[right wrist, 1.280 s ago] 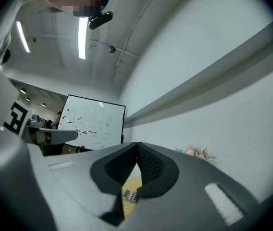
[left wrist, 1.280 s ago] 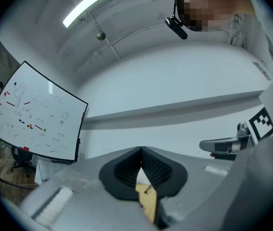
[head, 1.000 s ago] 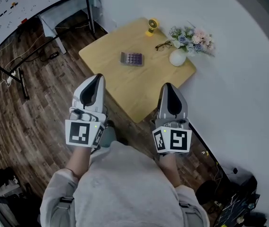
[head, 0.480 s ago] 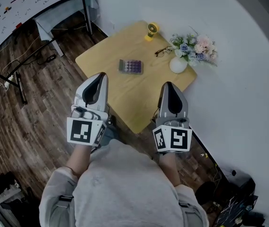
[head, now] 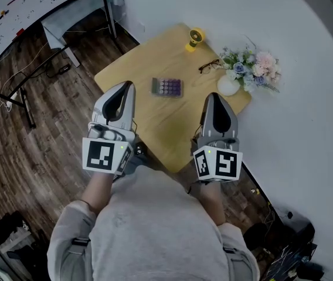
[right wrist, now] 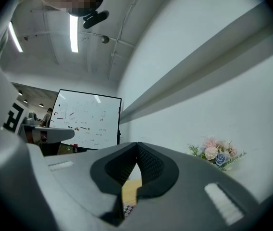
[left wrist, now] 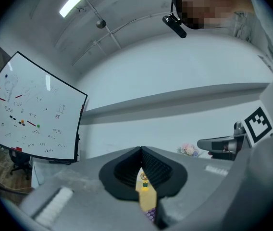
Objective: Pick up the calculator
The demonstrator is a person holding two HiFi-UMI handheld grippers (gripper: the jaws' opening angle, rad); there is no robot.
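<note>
You held two grippers, one in each hand, and both were over the near edge of the table (head: 167, 124). The left gripper (head: 126, 86) had its jaws closed together and nothing was held between them; in the left gripper view only a thin slit stayed under the meeting tips, and through it the table top showed. The right gripper (head: 213, 96) was the same: jaws pressed together, empty. Both pointed forward across the table, side by side and well apart from each other.

There was one calculator (head: 167, 87). It lay flat on the table, near the middle, a little nearer to the left gripper than to the right one. It was ahead of both gripper tips, and neither gripper touched it. Its keys looked purple.

On the far side of the table there were three other things: one small yellow fan (head: 195, 38) near the far corner, one pair of glasses (head: 209, 66) beside it, and one white vase (head: 228, 86) with one bunch of pink and blue flowers (head: 254, 68), close to the wall.

The table was one only, of light wood, on a dark wooden floor (head: 37, 133). One whiteboard (head: 14, 10) stood to the left, with some coloured marks on it
</note>
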